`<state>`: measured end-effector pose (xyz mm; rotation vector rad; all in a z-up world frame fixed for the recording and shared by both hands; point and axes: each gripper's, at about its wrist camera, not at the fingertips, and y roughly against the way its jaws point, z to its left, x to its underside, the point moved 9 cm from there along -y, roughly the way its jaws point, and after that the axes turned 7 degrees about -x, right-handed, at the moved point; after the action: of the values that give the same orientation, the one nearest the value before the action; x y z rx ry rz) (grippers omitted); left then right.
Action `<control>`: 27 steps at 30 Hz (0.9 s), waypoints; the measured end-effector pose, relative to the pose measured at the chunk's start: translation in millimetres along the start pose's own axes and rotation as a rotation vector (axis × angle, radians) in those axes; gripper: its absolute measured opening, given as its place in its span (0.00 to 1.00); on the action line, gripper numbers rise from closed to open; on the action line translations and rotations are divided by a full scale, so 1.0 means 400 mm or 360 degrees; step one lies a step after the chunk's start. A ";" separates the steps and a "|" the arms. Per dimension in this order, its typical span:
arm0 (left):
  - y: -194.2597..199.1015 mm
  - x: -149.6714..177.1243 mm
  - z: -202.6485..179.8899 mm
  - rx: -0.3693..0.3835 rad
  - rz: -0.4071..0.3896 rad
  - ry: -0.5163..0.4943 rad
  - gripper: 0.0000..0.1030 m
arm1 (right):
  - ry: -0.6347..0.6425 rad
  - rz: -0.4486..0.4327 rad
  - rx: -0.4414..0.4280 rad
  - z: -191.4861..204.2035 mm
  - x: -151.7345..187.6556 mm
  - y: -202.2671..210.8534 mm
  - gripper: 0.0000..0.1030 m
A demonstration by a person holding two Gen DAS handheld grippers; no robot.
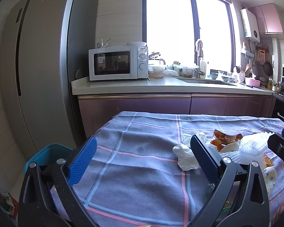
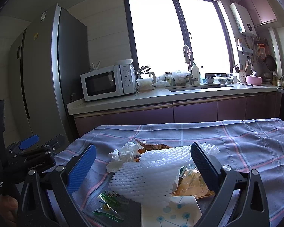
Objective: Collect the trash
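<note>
A heap of trash lies on the checked tablecloth (image 2: pixel 246 147): a crumpled white tissue (image 2: pixel 125 155), a white foam net (image 2: pixel 151 176), a brown wrapper (image 2: pixel 153 146), a yellow packet (image 2: pixel 195 183), a clear sweet wrapper (image 2: pixel 109 204) and a dotted white paper (image 2: pixel 172 213). My right gripper (image 2: pixel 143 167) is open, its fingers either side of the foam net and above it. My left gripper (image 1: pixel 144 157) is open over bare cloth, left of the tissue (image 1: pixel 183 157) and the foam net (image 1: pixel 253 145). A blue bin (image 1: pixel 47 151) stands below the table's left edge.
Beyond the table runs a kitchen counter (image 1: pixel 123 87) with a microwave (image 1: pixel 117 63), a sink (image 2: pixel 197 88) and several jars and bowls under a bright window. A tall grey fridge (image 1: pixel 43 66) stands on the left. Some packaging lies on the floor (image 1: pixel 5 202).
</note>
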<state>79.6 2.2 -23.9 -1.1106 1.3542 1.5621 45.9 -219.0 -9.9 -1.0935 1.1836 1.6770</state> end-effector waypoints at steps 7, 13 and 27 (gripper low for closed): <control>0.000 0.002 0.001 -0.0001 0.0001 -0.0001 0.95 | -0.0004 0.0000 -0.0013 -0.001 0.003 0.001 0.94; -0.001 0.006 0.004 -0.0006 0.0003 0.0001 0.95 | -0.0003 0.0003 -0.0023 0.003 0.006 -0.002 0.94; -0.017 0.031 -0.027 0.0089 0.0062 -0.0038 0.95 | -0.0044 0.0031 -0.0007 -0.033 0.010 -0.007 0.94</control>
<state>83.4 -7.6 -38.5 -1.0338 1.4027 1.5512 49.8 -230.4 -16.9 -1.0615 1.1768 1.7052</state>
